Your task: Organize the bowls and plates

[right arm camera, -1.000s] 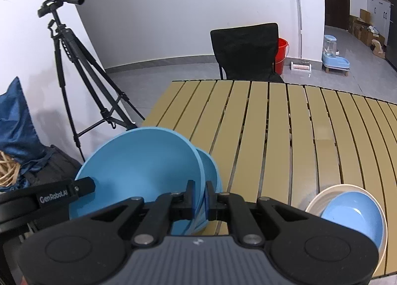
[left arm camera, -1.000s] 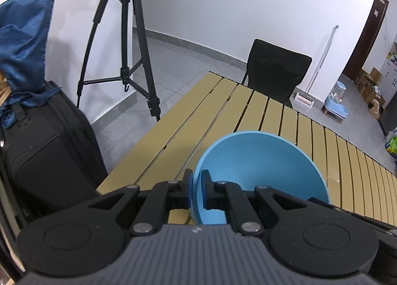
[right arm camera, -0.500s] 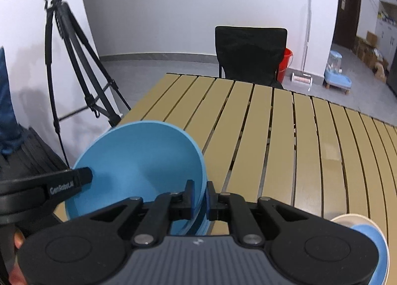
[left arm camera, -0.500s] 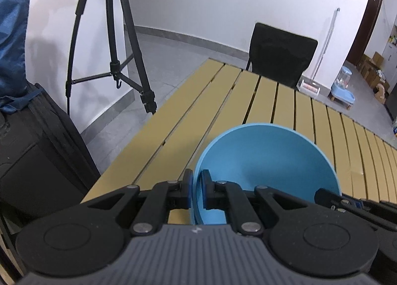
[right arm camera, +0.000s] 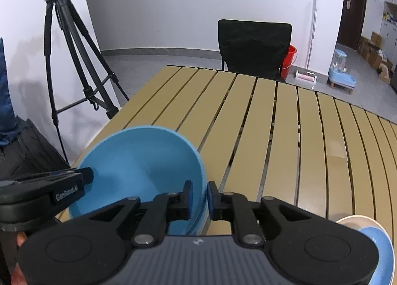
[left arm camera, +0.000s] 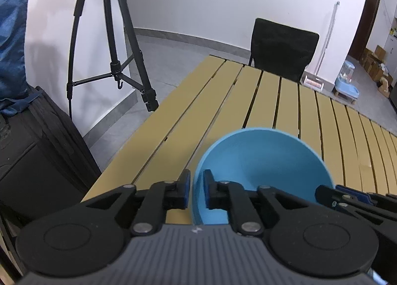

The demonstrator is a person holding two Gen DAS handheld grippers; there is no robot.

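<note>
Blue bowl sits on the slatted table with its rim between the narrowly parted, opening jaws of both the left gripper and right gripper.

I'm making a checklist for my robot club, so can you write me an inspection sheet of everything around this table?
Surface: tan slatted table, mostly bare.
Job's things: blue bowl near the table's left edge; a second blue rim seems nested under it. Cream-rimmed bowl with blue inside at lower right.
Clutter: nothing seen.
Grippers: left hand-held gripper and right hand-held gripper straddle opposite sides of the blue bowl's rim, jaws opening.
Cables: nothing seen.
Surroundings: tripod, black chair, red bucket, black suitcase.
</note>
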